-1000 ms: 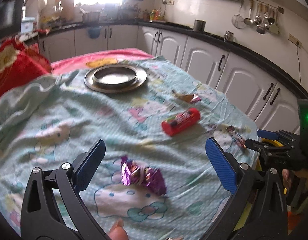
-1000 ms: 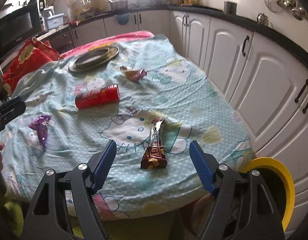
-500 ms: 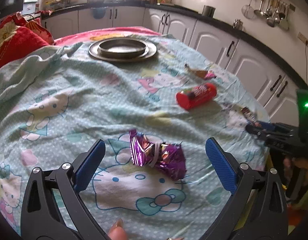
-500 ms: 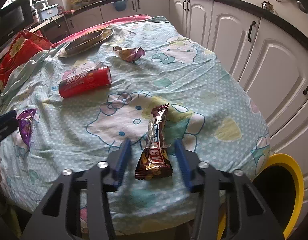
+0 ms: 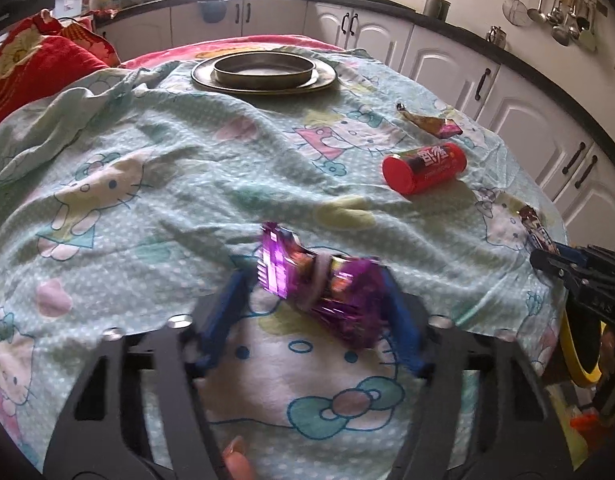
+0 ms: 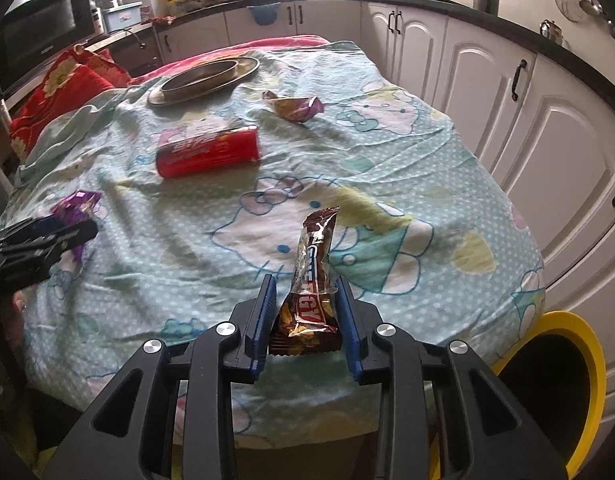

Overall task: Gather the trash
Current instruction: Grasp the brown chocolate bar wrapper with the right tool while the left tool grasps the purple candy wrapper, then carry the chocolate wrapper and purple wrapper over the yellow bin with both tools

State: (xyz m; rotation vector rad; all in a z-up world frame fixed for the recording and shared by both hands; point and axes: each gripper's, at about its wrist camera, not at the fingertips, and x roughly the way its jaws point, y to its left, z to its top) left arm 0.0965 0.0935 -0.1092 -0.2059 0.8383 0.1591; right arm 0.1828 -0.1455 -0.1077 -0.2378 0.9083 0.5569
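The right gripper [image 6: 303,312] pinches a brown foil snack-bar wrapper [image 6: 311,288] at the tabletop's near edge, just beside a yellow-rimmed bin [image 6: 587,364]. Only the left wrist view shows the left gripper [image 5: 315,280] closing around a crumpled purple foil wrapper [image 5: 319,284], blurred, grip uncertain.

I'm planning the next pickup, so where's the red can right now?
The red can lies on its side mid-table on the cloth, between the metal plate farther back and the snack bar wrapper in the right gripper.
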